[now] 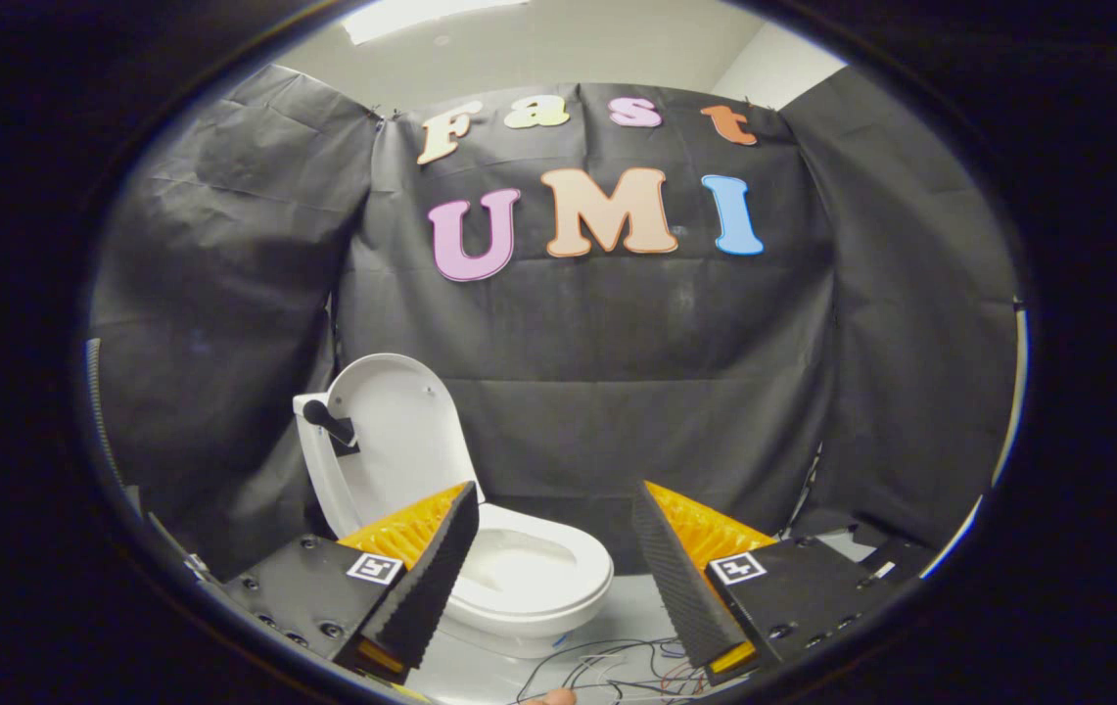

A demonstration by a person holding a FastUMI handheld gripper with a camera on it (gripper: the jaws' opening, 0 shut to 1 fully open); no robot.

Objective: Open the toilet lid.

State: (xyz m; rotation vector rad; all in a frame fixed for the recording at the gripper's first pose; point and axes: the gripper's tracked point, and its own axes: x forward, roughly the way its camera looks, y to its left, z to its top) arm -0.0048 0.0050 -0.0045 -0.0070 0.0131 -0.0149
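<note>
Holding the hand-held gripper (553,548) wide open and empty, back from the toilet (529,573). I see the toilet lid (401,431) already upright against the tank, beyond the left finger, so I judge the lift done.

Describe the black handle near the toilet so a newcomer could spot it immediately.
Start at the white toilet against the black cloth wall, just beyond the open hand-held gripper, which holds nothing. Its lid stands raised, leaning back against the tank. The black handle juts from the tank's side beside the lid's edge, the one dark piece on the otherwise white toilet.
</note>
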